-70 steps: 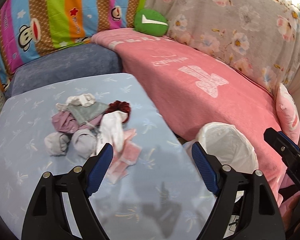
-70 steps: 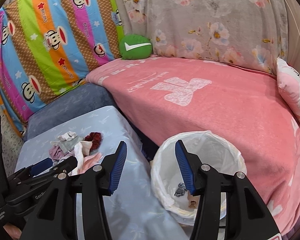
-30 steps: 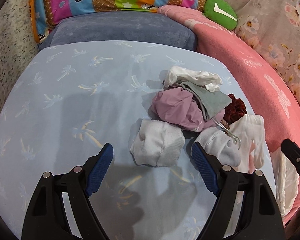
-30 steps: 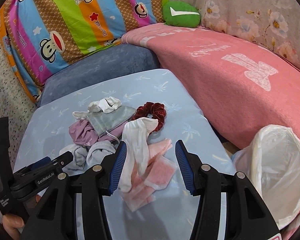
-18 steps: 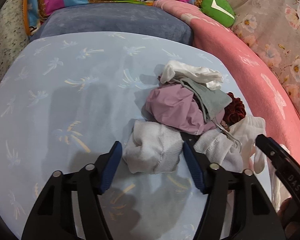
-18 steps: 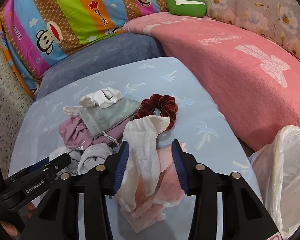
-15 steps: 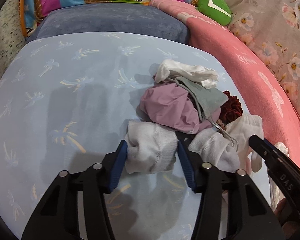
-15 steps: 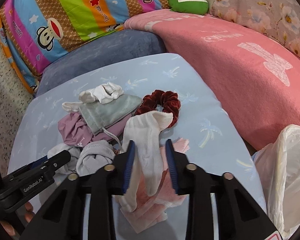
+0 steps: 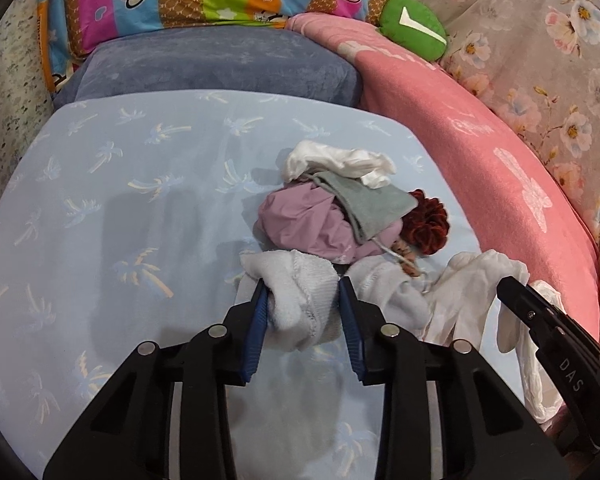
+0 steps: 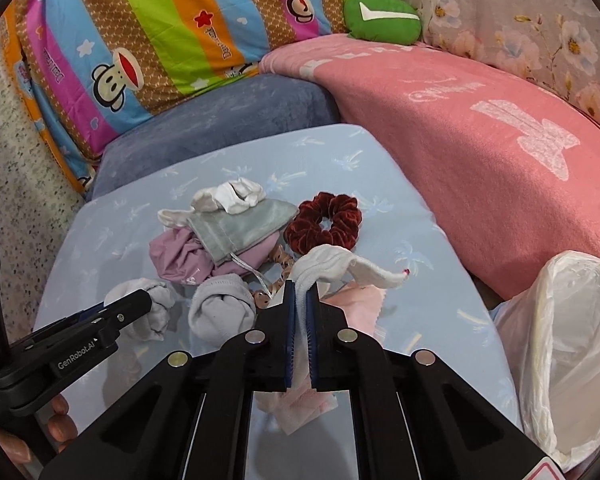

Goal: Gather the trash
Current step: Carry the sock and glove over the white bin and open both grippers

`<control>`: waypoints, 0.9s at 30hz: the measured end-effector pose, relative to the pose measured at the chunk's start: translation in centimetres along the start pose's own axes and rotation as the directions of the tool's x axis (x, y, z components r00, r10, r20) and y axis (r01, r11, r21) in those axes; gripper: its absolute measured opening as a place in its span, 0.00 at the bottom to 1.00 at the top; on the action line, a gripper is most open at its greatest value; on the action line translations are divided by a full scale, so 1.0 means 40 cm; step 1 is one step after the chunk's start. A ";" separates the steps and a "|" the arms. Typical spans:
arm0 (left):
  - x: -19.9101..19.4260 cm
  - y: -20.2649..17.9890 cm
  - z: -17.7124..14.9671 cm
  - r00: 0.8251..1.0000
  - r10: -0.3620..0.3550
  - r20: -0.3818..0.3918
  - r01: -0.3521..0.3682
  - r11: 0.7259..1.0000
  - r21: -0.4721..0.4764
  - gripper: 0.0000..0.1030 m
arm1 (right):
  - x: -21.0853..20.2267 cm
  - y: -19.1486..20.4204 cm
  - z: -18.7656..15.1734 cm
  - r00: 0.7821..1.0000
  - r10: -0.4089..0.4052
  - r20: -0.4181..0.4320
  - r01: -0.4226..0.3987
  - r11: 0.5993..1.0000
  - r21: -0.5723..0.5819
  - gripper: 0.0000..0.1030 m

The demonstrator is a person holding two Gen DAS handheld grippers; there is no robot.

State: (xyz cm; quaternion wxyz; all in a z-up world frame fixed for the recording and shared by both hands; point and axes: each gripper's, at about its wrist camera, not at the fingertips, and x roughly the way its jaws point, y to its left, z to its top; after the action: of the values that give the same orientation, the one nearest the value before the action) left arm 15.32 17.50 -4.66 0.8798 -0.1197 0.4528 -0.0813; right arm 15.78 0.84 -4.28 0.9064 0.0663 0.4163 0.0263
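- Counter [image 9: 100, 184] cloth, pale blue with a palm print, spreads ahead of both sets of jaws and carries a heap of small fabric items.
- Left gripper [image 9: 302, 300] has its jaws clenched on a balled white sock [image 9: 296, 300]; the blue pads press its two sides and the bundle bulges out between and ahead of them.
- Just beyond those jaws lies a crumpled mauve cloth [image 9: 304, 224], with a grey-green pouch [image 9: 366, 204] draped over its right side and a white rag [image 9: 336, 162] at the far end of the heap.
- To the right of the left jaws sits a second balled sock [image 9: 388, 292], touching the held one; a dark red scrunchie [image 9: 426, 220] lies further ahead and to the right.
- Right gripper [image 10: 300, 300] has its jaws nearly together, pinching a long white sock [image 10: 340, 266]; the fabric runs up through the narrow gap, and its free end flops forward and to the right of the tips.
- Under and just right of the right jaws lies a pink cloth [image 10: 360, 304], partly hidden by the gripper body.
- Far right of the right jaws, off the counter edge, stands a bin lined with a white plastic bag [image 10: 572, 340], its mouth open beside the pink blanket [image 10: 480, 128].
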 end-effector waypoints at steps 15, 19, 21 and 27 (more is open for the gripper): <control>-0.114 -0.196 -0.018 0.995 -0.068 0.079 0.056 0.989 0.140 0.32 | -0.247 -0.108 0.014 0.988 -0.024 0.154 0.015 0.998 0.057 0.06; -0.132 -0.259 -0.034 0.992 -0.089 0.087 0.071 0.979 0.190 0.32 | -0.305 -0.167 0.007 0.981 -0.046 0.186 0.030 0.996 0.089 0.06; -0.139 -0.294 -0.042 0.991 -0.102 0.089 0.081 0.973 0.215 0.32 | -0.326 -0.191 0.002 0.979 -0.056 0.197 0.036 0.994 0.103 0.06; -0.147 -0.395 -0.068 0.987 -0.139 0.082 0.109 0.950 0.294 0.32 | -0.391 -0.292 -0.017 0.968 -0.104 0.227 0.068 0.985 0.161 0.06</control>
State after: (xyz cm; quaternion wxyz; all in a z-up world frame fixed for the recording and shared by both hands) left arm 9.17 3.46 2.86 0.9028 -0.0223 0.3824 -0.1955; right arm 4.98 -12.25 5.35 0.9419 0.1198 0.3094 -0.0531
